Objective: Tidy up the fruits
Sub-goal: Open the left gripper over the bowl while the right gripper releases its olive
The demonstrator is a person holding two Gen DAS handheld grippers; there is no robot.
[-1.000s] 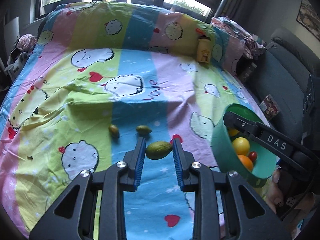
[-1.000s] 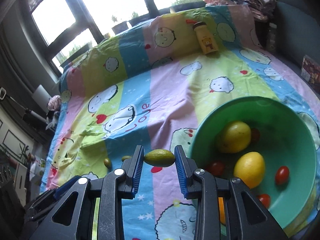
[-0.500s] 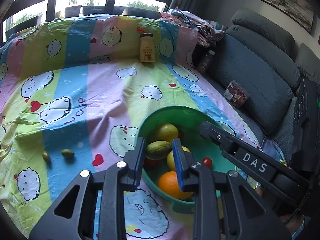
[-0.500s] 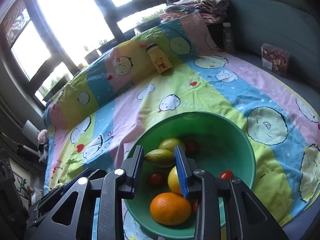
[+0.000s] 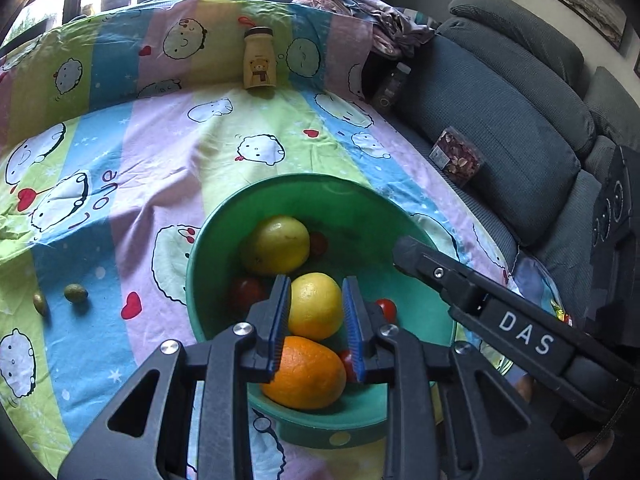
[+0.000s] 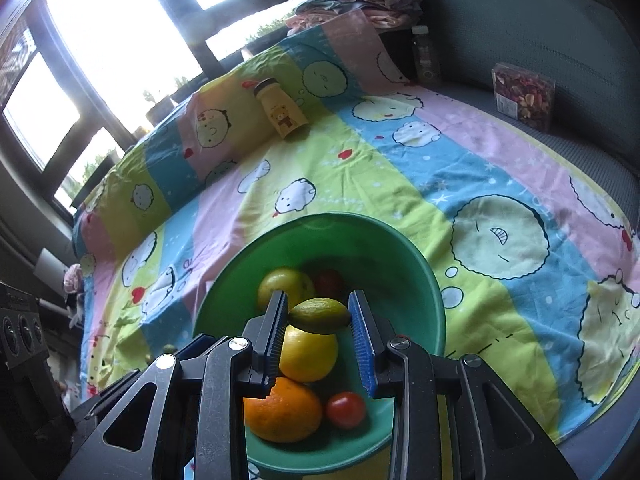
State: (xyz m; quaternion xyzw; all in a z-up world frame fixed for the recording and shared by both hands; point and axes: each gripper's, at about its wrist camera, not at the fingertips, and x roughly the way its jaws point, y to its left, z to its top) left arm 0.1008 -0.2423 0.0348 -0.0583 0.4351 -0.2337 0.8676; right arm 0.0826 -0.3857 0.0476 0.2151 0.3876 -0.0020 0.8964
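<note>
The green bowl [image 5: 208,256] sits on the cartoon bedsheet and holds a yellow-green fruit [image 5: 276,245], a lemon [image 5: 314,306], an orange [image 5: 304,372] and several cherry tomatoes. My left gripper [image 5: 316,284] hangs over the bowl. Its jaws are closing with nothing between them, and the lemon shows through the gap from below. My right gripper [image 6: 318,304] is shut on a small green lime [image 6: 319,315], held above the bowl [image 6: 424,280]. Its black body [image 5: 520,336] crosses the right of the left wrist view. Two small green fruits [image 5: 76,293] lie on the sheet to the left.
A yellow bear-print bottle [image 5: 260,60] stands at the far side of the sheet. A grey sofa [image 5: 500,128] runs along the right with a clear box of dried petals [image 5: 456,156] and a dark bottle [image 5: 390,88]. Windows lie beyond.
Both grippers swung from the open sheet to above the bowl. The green fruit that the left gripper held is gone from its jaws. The right still holds its lime.
</note>
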